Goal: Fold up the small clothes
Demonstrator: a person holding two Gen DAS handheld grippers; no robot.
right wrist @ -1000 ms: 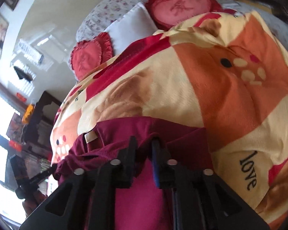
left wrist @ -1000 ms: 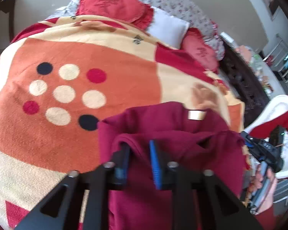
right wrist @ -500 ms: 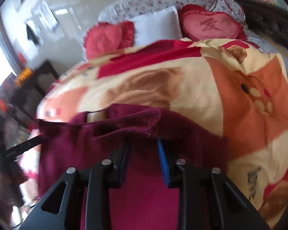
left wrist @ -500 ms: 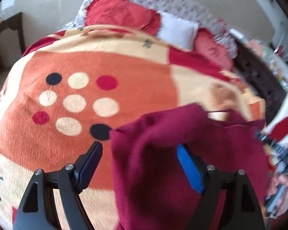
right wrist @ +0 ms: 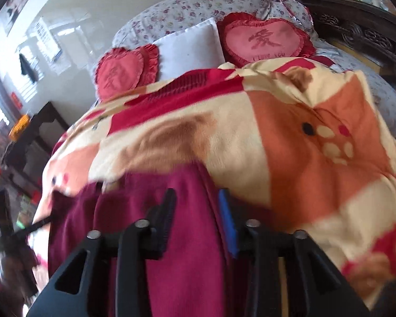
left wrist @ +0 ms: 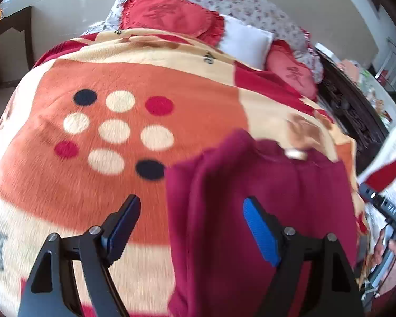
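Observation:
A small maroon garment (left wrist: pixel 250 211) lies folded lengthwise on the orange and cream blanket (left wrist: pixel 118 132), a pale label near its far edge. My left gripper (left wrist: pixel 190 227) is open wide above the garment's left edge, holding nothing. In the right wrist view the garment (right wrist: pixel 171 237) lies under my right gripper (right wrist: pixel 198 214), whose jaws stand partly open with the cloth beneath them, not pinched. The right gripper also shows at the right edge of the left wrist view (left wrist: pixel 382 211).
The blanket (right wrist: pixel 303 158) covers a bed with red heart cushions (right wrist: pixel 264 39) and a white pillow (right wrist: pixel 190 47) at the head. Dark carved wooden furniture (left wrist: pixel 356 111) stands along the bed's side. A dark side table (right wrist: pixel 34 137) is by the wall.
My left gripper opened and let go of the garment a second ago. My right gripper has now opened too, and the garment's folded edge has dropped flat onto the blanket.

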